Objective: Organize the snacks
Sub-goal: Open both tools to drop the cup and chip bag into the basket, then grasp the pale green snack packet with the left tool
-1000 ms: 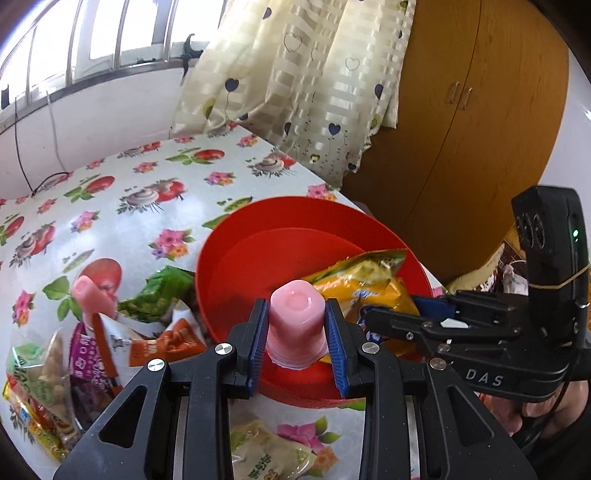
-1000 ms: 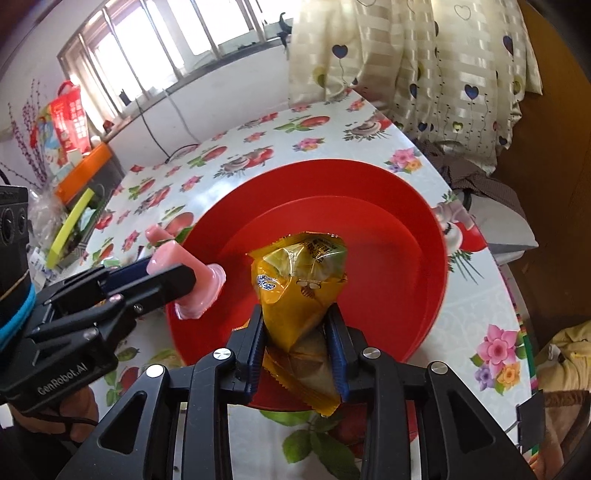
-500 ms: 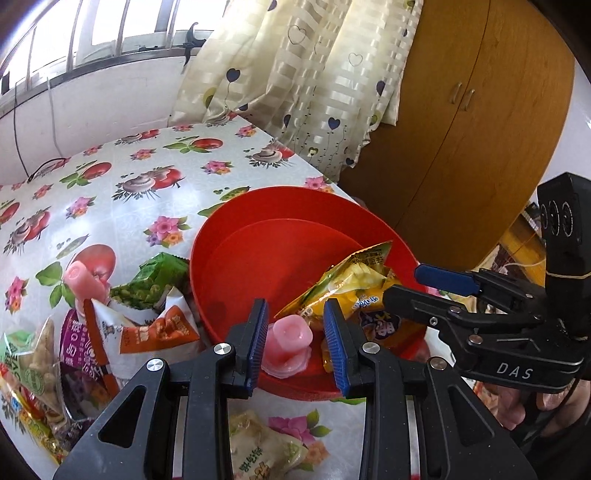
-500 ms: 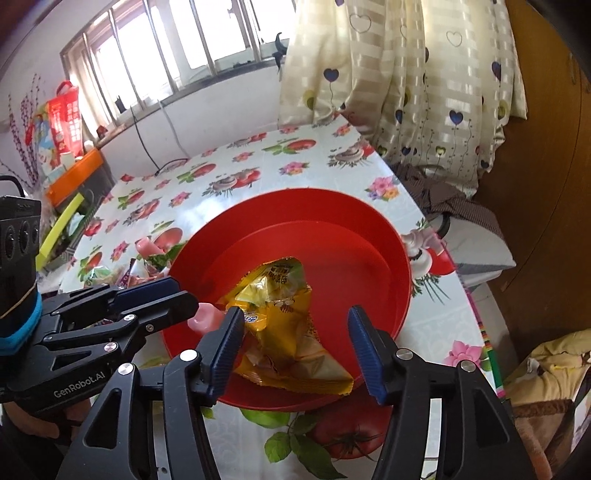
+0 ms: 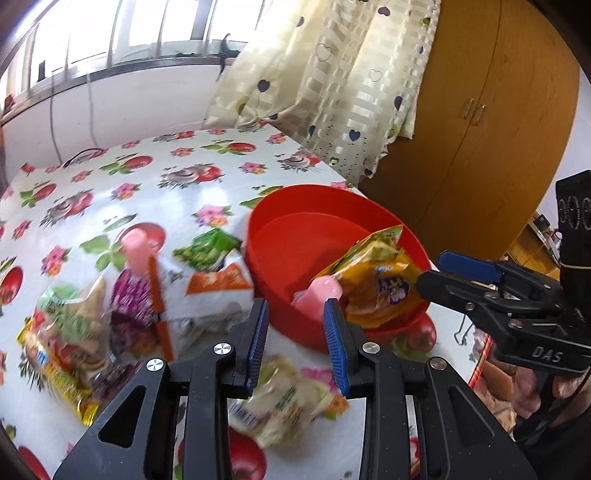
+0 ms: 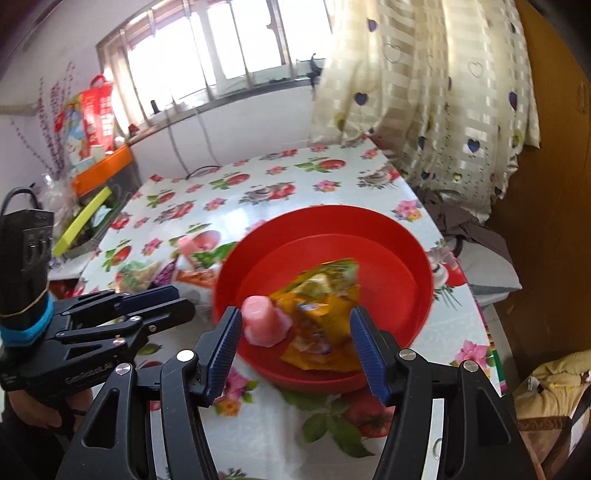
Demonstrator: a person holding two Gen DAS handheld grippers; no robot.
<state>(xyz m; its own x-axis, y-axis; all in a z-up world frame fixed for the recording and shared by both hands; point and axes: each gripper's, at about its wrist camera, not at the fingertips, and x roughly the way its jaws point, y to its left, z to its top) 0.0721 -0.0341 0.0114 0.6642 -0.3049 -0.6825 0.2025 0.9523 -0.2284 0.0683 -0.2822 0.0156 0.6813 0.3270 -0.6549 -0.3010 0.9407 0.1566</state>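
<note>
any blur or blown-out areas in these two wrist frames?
Left wrist: motion blur smears the snack packets on the table, and the window is blown out. Right wrist: the red bowl rim and yellow packet are smeared, and the window is overexposed; fisheye bends both views.

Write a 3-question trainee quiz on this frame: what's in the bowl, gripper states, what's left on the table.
1. Which two snacks lie in the red bowl?
2. True or false: the right gripper grips the yellow packet.
3. Where is the second pink jelly cup: (a) in the bowl, (b) on the tablecloth among the packets, (c) in the left gripper?

Key: 1. A pink jelly cup and the yellow packet. 2. False; its fingers stand apart, clear of it. 3. b.
</note>
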